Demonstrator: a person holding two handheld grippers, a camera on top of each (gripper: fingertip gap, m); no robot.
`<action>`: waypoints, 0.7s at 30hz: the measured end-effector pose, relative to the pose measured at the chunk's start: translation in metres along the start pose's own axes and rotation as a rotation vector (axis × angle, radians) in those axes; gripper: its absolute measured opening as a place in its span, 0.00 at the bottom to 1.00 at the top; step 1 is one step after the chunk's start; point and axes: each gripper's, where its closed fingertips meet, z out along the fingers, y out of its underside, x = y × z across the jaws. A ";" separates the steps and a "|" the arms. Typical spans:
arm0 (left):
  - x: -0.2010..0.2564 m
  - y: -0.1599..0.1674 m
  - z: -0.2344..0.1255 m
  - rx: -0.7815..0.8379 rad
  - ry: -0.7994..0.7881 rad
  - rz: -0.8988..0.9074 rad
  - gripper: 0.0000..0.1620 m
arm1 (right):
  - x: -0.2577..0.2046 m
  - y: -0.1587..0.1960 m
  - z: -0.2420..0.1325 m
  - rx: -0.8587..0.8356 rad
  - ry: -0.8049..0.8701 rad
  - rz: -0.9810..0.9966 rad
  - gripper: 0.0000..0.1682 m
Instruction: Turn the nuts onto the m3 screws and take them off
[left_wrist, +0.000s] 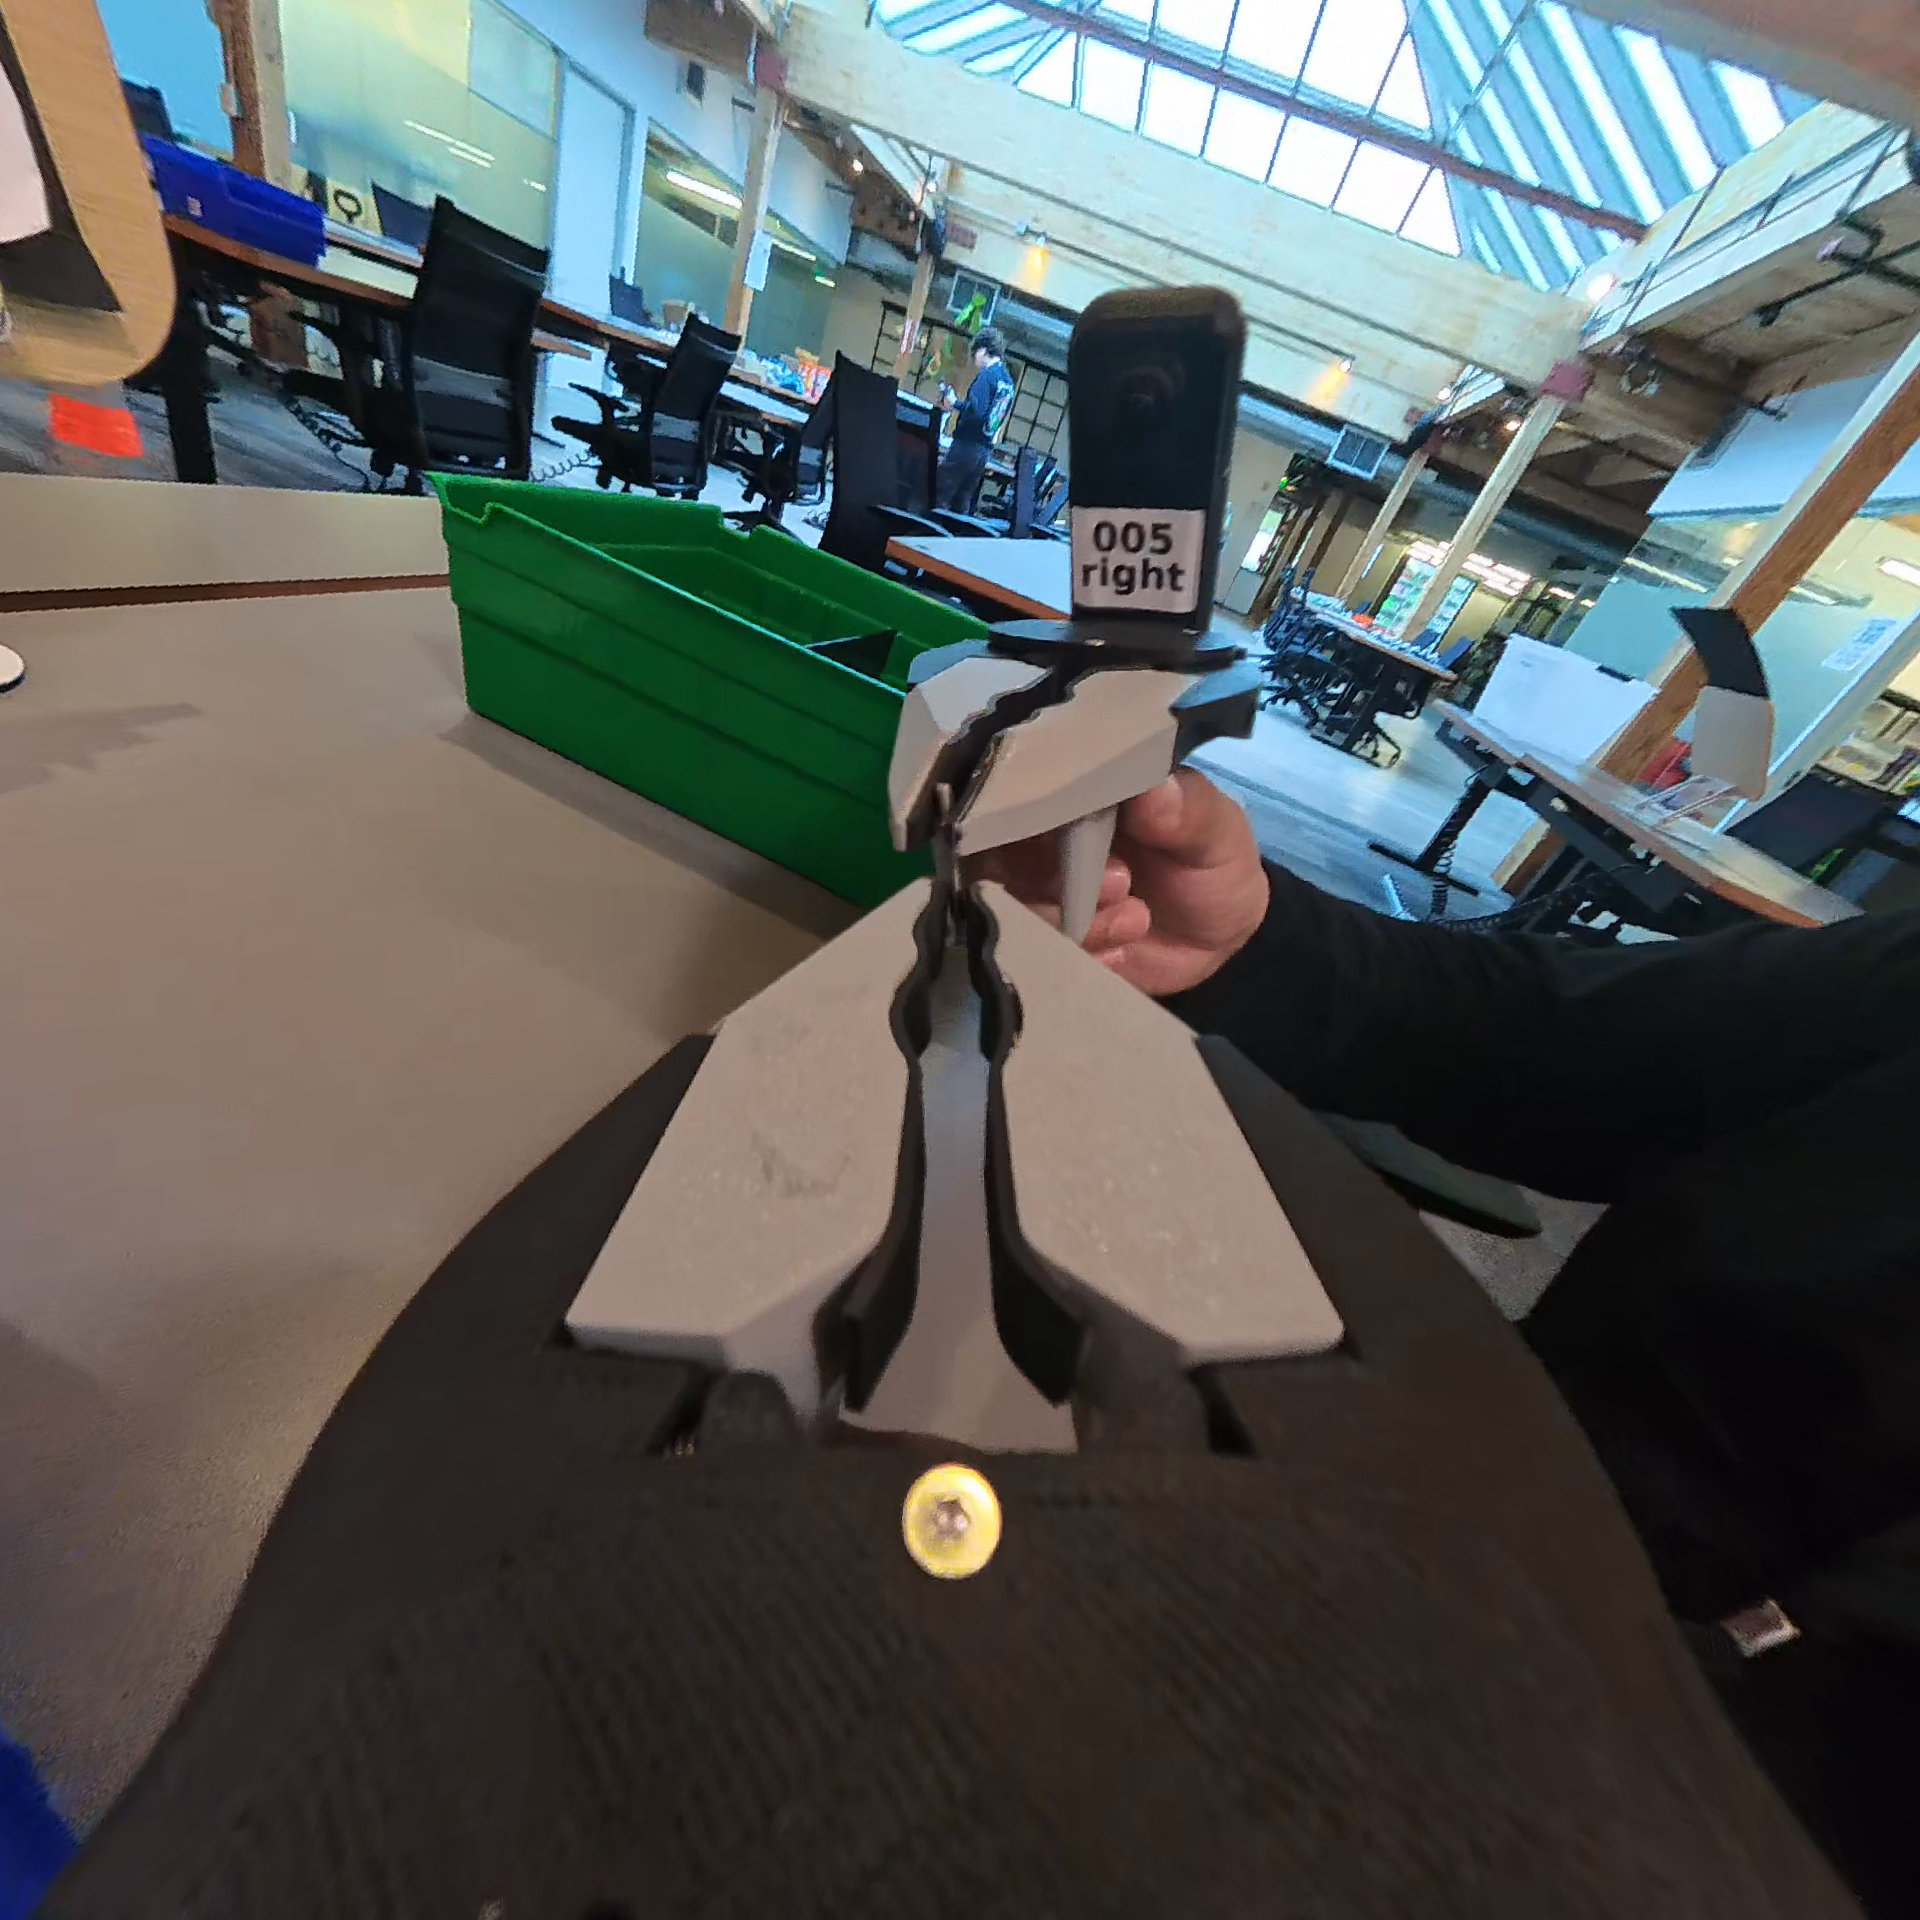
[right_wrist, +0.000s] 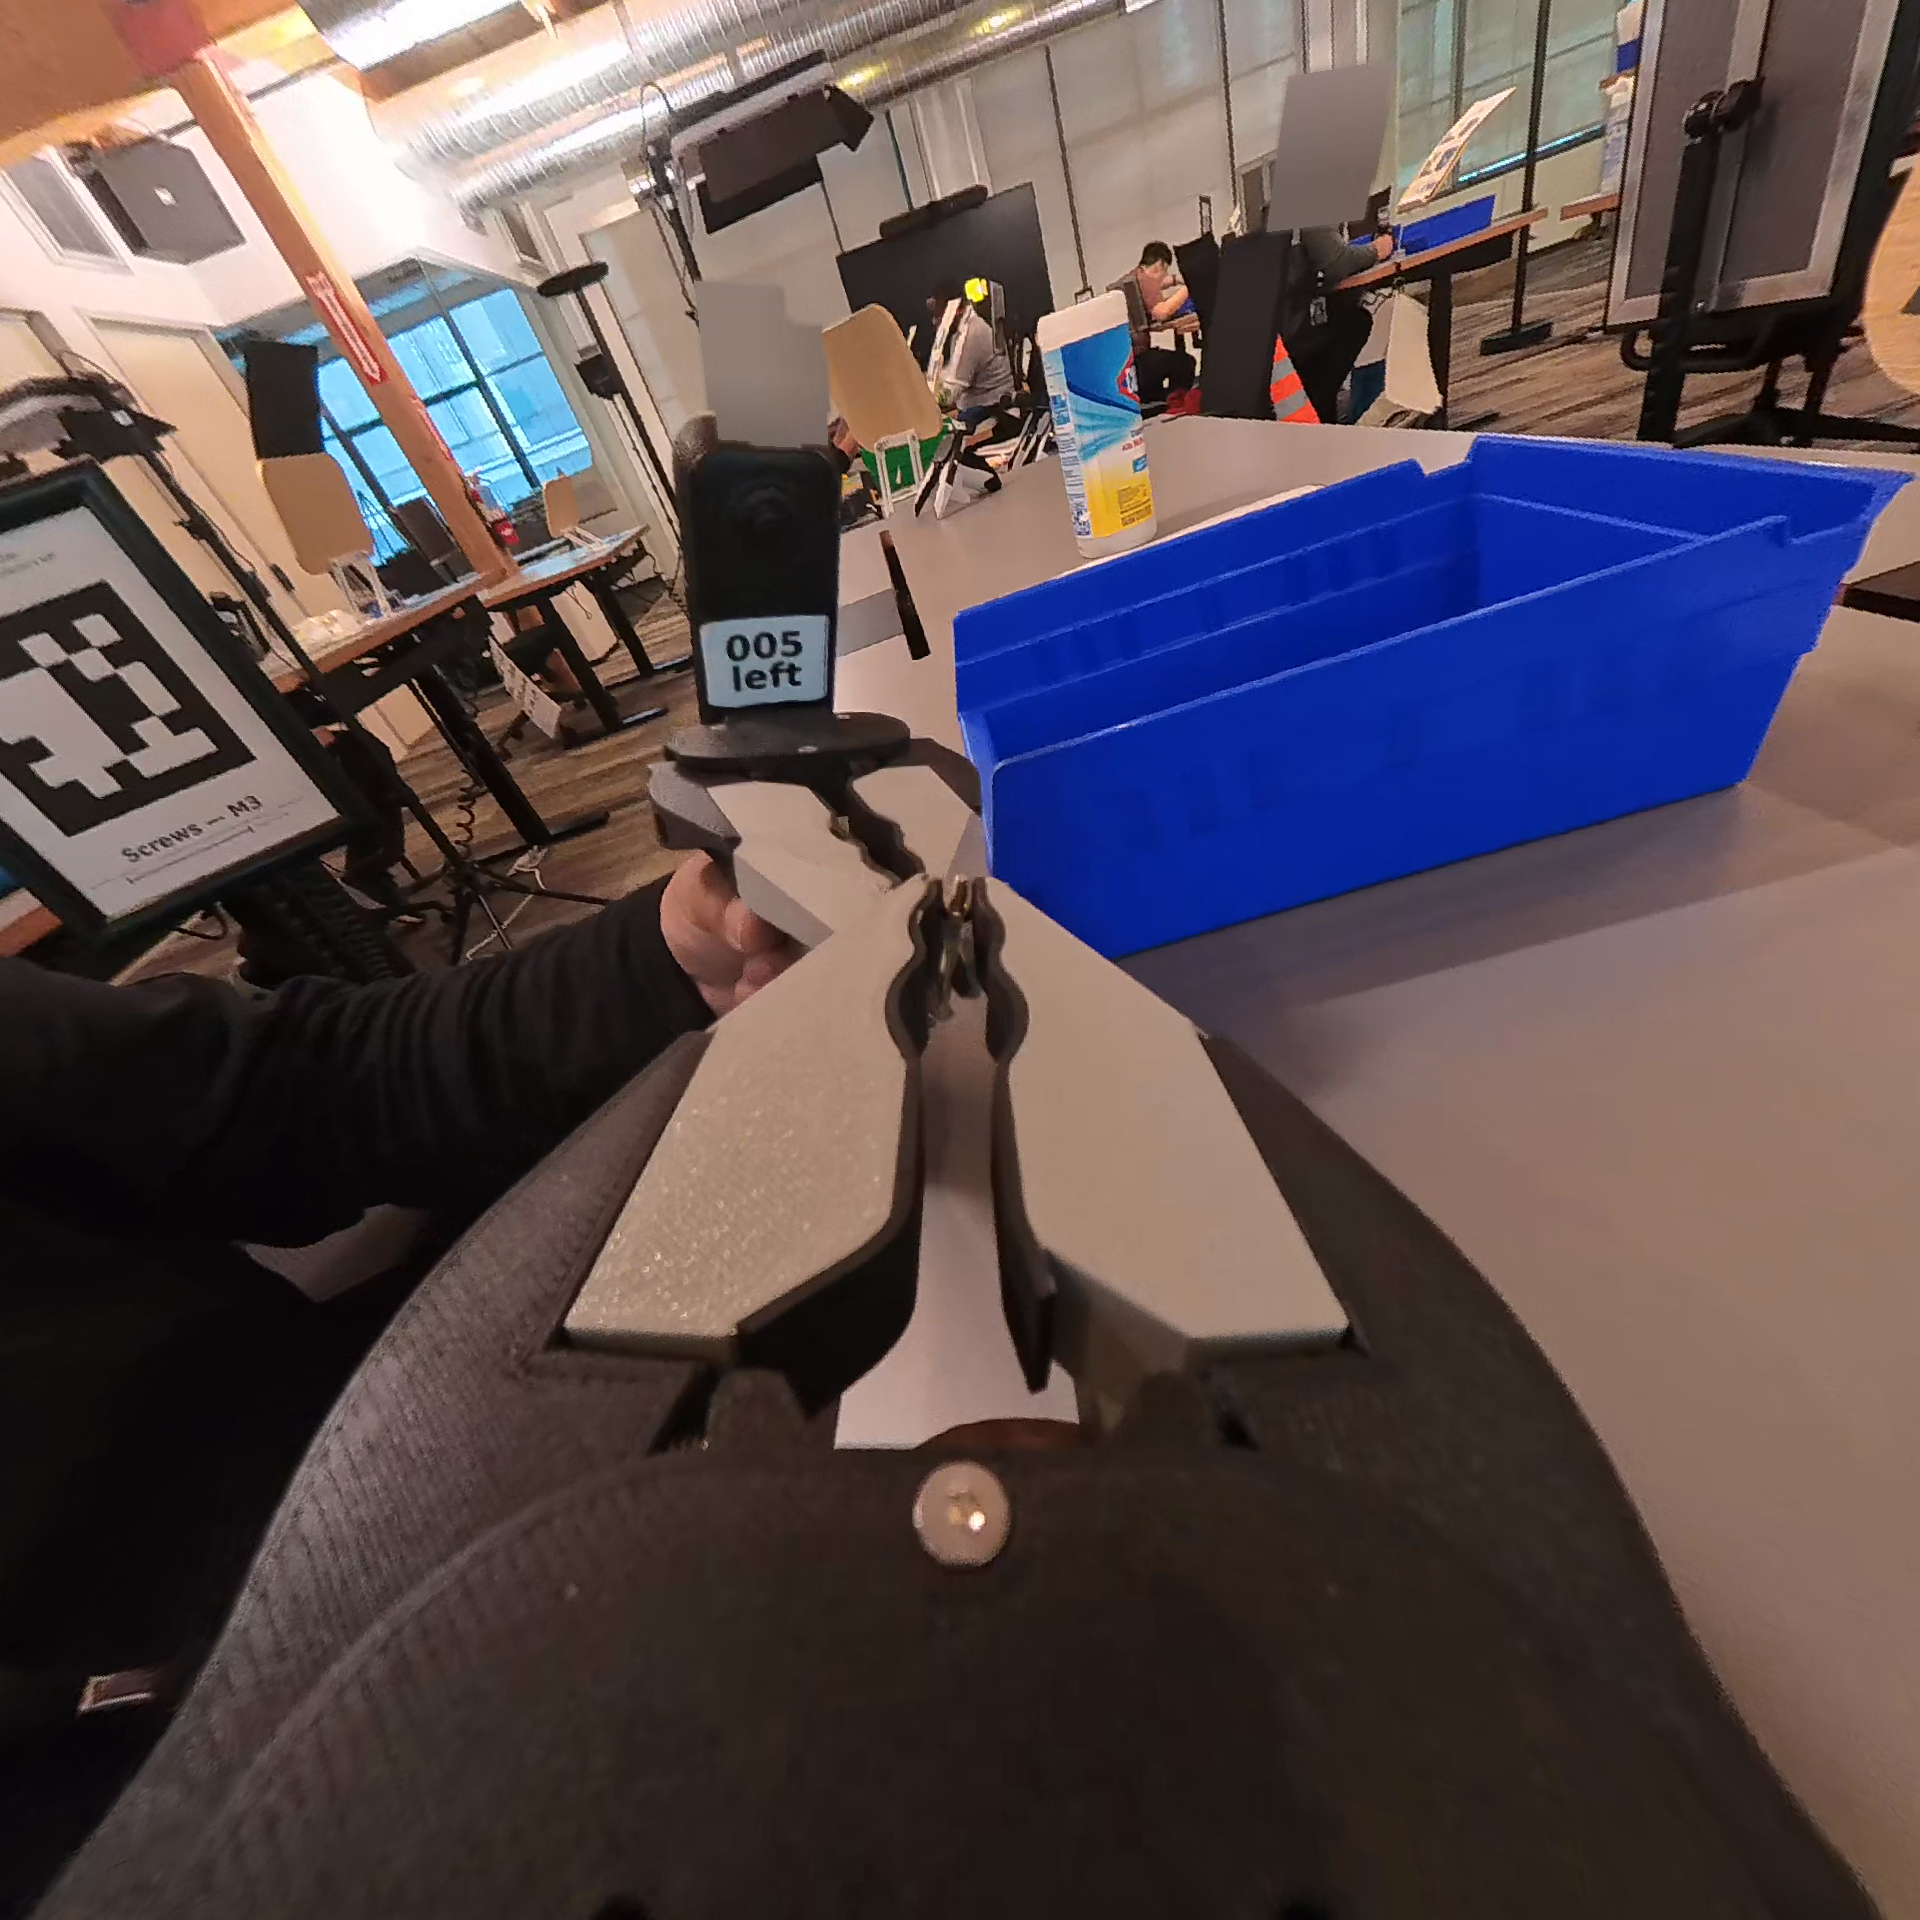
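Observation:
Both grippers meet tip to tip above the grey table (right_wrist: 1558, 1091). My right gripper (right_wrist: 954, 935) is shut on a thin m3 screw (right_wrist: 948, 966) that lies along its fingers. A small nut (right_wrist: 958, 896) sits at the screw's far end, where my left gripper (right_wrist: 914, 883) pinches it. In the left wrist view my left gripper (left_wrist: 951, 914) is shut at its tips. The right gripper (left_wrist: 940, 821) comes down from above with the screw (left_wrist: 943, 836) between its tips. The nut itself is hidden there.
A green bin (left_wrist: 665, 675) stands on the table (left_wrist: 260, 935) behind the grippers. A blue bin (right_wrist: 1351, 707) stands to the right, with a wipes canister (right_wrist: 1101, 436) behind it. A framed marker sign (right_wrist: 114, 696) stands at the left. Hands (left_wrist: 1174, 894) hold the grippers. My two grippers' fingertips are within a few centimetres of each other.

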 end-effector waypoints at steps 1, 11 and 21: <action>0.000 0.001 0.001 -0.004 -0.004 0.002 0.01 | 0.000 0.001 0.000 -0.007 0.006 -0.010 0.01; 0.000 0.004 0.002 -0.011 0.009 -0.018 0.04 | 0.003 0.005 0.002 -0.024 0.023 -0.024 0.01; -0.003 0.007 0.003 -0.011 0.004 -0.046 0.00 | 0.002 0.006 0.002 -0.035 0.026 -0.033 0.01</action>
